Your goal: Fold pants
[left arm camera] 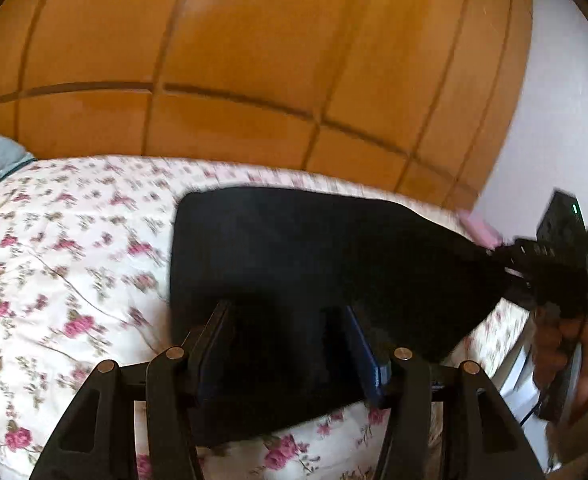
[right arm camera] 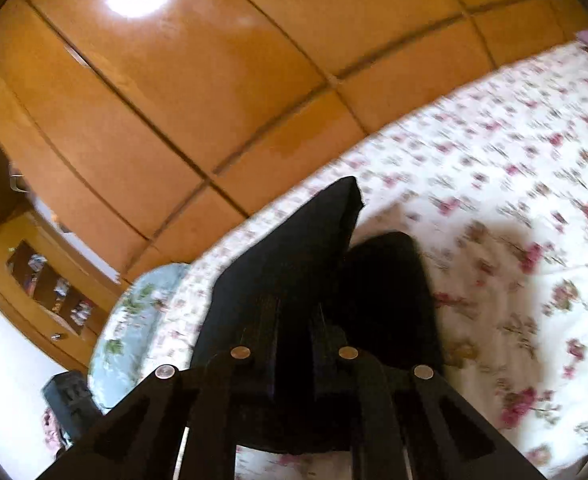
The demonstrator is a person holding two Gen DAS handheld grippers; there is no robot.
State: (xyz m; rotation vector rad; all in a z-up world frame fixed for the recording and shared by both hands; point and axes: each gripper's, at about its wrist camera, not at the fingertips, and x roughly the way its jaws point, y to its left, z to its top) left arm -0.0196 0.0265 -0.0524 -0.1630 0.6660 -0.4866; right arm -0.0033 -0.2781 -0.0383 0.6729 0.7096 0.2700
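Fingers of the left gripper (left arm camera: 289, 344) are clamped on the black folded fabric pants (left arm camera: 294, 248), held stretched above the floral white-and-pink bedspread (left arm camera: 65, 264). Only the left wrist view shows the right gripper (left arm camera: 510, 260) pinching the far corner. In the right wrist view its fingers (right arm camera: 261, 320) appear closed on cloth, though blur obscures contact. An orange panelled wooden wardrobe (right arm camera: 197, 92) stands beyond the bed.
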